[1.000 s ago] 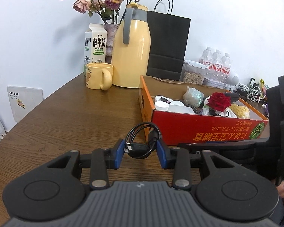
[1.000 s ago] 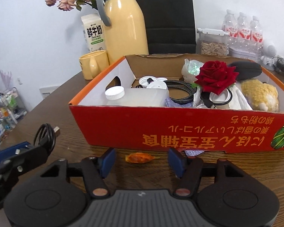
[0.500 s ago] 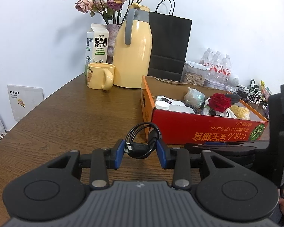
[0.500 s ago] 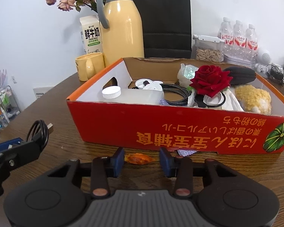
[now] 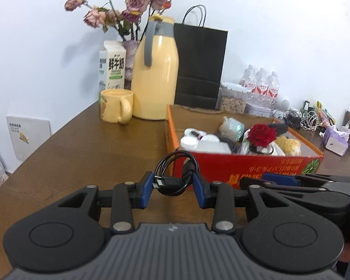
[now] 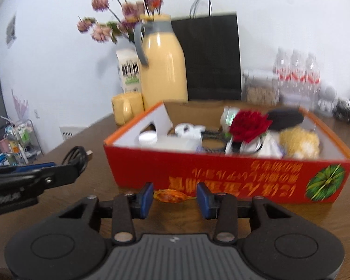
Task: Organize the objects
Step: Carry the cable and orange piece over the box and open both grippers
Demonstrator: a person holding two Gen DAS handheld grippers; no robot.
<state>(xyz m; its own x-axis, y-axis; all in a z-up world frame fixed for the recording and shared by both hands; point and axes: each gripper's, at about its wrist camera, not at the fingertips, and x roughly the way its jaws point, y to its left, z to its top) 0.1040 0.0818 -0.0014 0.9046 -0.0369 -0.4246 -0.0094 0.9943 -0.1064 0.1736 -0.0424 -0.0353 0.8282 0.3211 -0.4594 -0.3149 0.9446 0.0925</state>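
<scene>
Left wrist view: at lower centre of the frame the left gripper [image 5: 173, 186] has its blue pads pressed against a coiled black USB cable [image 5: 176, 175], so it is gripping the coil, with the plug end poking out toward the left pad. Right of centre sits the red cardboard box [image 5: 245, 166], already crowded with a red rose [image 5: 261, 134], a white-capped bottle [image 5: 191, 143] and a yellow sponge [image 5: 288, 145]. The right gripper [image 5: 280, 178] shows edge-on at the lower right. In the upper middle stand a yellow thermos [image 5: 155, 79], a yellow mug [image 5: 115, 108] and a milk carton [image 5: 112, 67] printed with 鲜牛奶; the small green line below it is too small to read.

Right wrist view, which is blurred: the right gripper [image 6: 173, 197] at lower centre has its jaws apart, either side of a small orange wrapper [image 6: 171, 195] that lies on the wooden table [image 6: 81, 144] just in front of the box wall. Whether the pads touch it I cannot tell. The box front carries yellow Japanese-style lettering, upside down and too smeared to read, beside a green pumpkin picture.

Risks, as I judge them: the cable is held by only part of its loops, so the coil could spring loose or snag on the box rim. The flat wrapper may slide from under closing pads, and the pads may knock the box wall.
</scene>
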